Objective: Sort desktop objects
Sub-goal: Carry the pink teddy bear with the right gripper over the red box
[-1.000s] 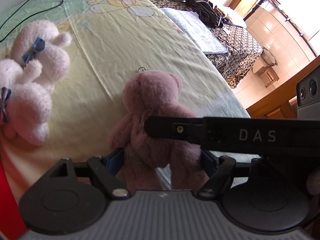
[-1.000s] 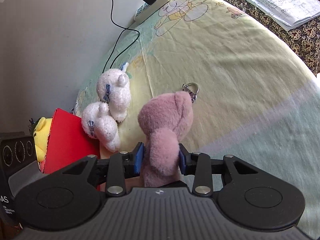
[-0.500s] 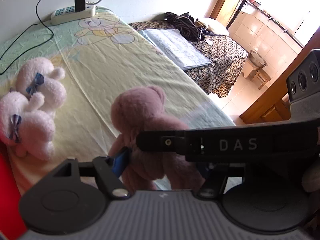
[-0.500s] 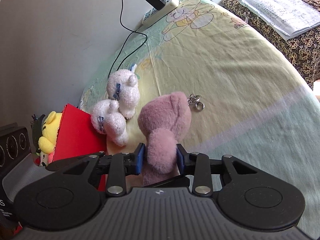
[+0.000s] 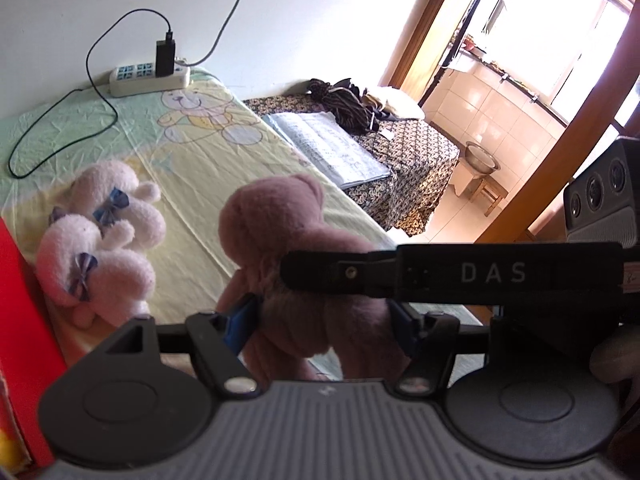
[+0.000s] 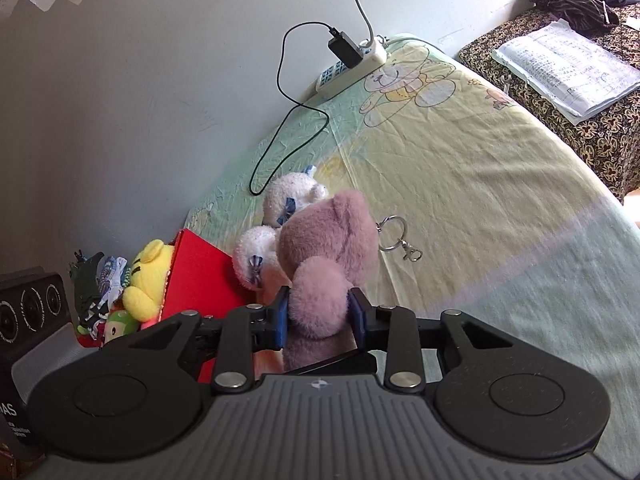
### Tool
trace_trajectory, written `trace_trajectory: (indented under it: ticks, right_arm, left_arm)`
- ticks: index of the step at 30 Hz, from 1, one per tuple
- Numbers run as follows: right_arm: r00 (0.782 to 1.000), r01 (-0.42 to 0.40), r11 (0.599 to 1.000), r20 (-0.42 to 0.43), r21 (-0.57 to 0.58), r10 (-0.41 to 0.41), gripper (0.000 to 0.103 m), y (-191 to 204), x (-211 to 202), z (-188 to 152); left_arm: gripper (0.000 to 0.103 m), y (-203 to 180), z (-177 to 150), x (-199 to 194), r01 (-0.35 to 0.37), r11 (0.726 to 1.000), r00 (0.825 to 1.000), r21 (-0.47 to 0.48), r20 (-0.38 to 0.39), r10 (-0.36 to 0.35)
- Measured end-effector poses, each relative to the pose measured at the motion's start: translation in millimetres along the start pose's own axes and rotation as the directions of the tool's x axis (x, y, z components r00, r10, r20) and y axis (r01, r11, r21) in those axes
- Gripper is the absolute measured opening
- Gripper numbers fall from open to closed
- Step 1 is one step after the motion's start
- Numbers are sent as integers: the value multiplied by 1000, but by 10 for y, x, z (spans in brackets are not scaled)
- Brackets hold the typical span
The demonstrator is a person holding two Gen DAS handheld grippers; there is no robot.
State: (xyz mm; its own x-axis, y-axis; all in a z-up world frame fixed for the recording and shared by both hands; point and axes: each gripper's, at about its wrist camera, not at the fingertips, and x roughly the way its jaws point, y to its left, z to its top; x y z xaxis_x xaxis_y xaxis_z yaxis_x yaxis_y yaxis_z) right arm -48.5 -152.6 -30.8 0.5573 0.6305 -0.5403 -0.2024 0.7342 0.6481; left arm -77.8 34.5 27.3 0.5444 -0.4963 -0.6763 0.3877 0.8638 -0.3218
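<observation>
2 white bears, 1 pink bear

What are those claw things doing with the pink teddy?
Both are gripping it. The left gripper pinches the pink teddy bear around its body, and the right gripper, whose jaws are closing, squeezes one of its limbs. Two white plush toys lie on the yellow sheet beside a red box holding other soft toys.

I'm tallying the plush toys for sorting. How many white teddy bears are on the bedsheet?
2. One white bear lies nearer the power strip; the other white bear lies against it, next to the red box. More toys fill the box, so others may be hidden.
</observation>
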Motion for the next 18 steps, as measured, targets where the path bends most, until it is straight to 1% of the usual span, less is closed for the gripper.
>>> trace_trajectory:
  ticks: [4, 8, 12, 18]
  right_arm:
    - [997, -34, 999, 67, -8, 35, 31, 267, -66, 1]
    - [990, -56, 997, 125, -54, 63, 31, 588, -96, 11]
    - [981, -82, 990, 167, -114, 100, 30, 925, -86, 18]
    - [965, -144, 973, 191, -182, 178, 30, 1379, 79, 22]
  left_arm:
    - [67, 144, 68, -338, 40, 999, 997, -14, 66, -39]
    - [67, 270, 118, -666, 59, 998, 989, -10, 137, -57]
    - [67, 394, 153, -968, 42, 999, 979, 0, 199, -42]
    - [67, 669, 142, -1412, -20, 1000, 959, -6, 282, 20]
